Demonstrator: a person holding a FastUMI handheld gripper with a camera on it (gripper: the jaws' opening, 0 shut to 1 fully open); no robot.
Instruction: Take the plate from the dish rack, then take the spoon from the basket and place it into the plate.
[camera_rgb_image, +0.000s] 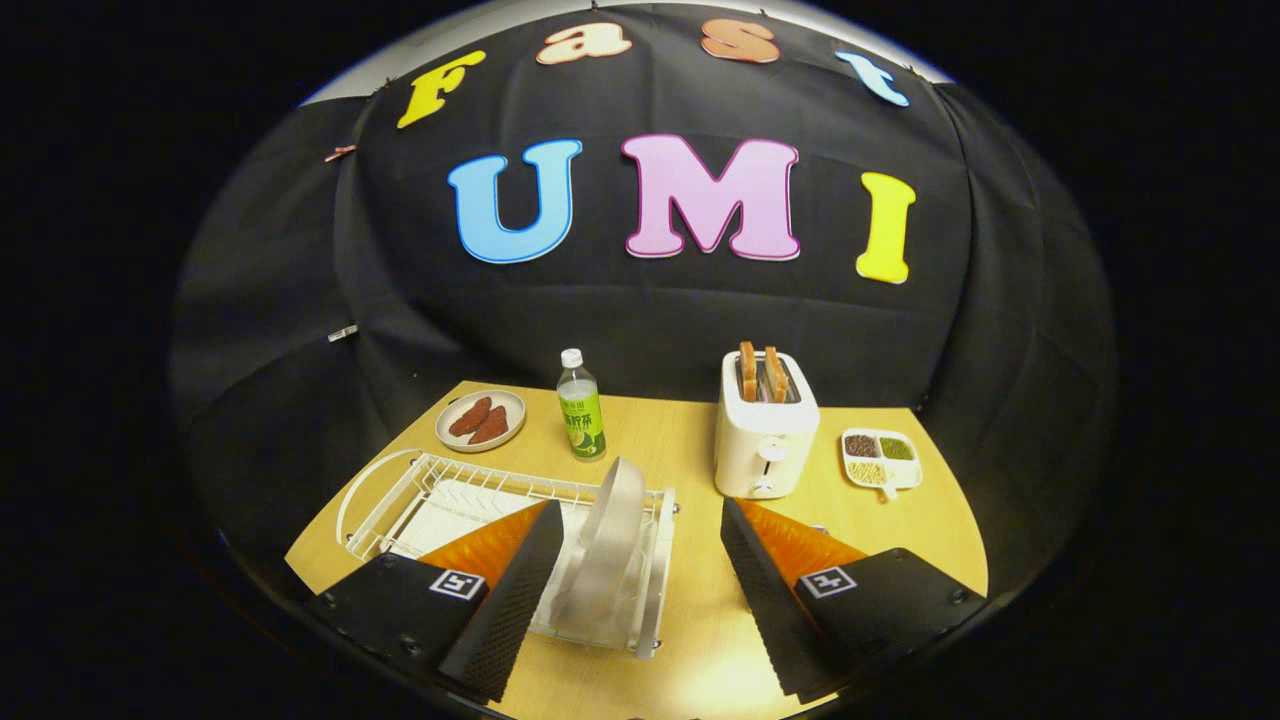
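Observation:
A pale grey plate (608, 540) stands on edge in the right end of a white wire dish rack (440, 490) on the wooden table. My gripper (640, 515) is open, and its two black fingers (520, 590) spread wide just above the rack. The plate sits in the gap between them, closer to the left finger, and touches neither. The left finger covers part of the rack's middle.
Beyond the rack stand a green-labelled bottle (580, 408) and a small plate of reddish food (481, 420). A white toaster (765, 430) with two slices is beyond the right finger. A divided dish of grains (880, 457) lies to its right.

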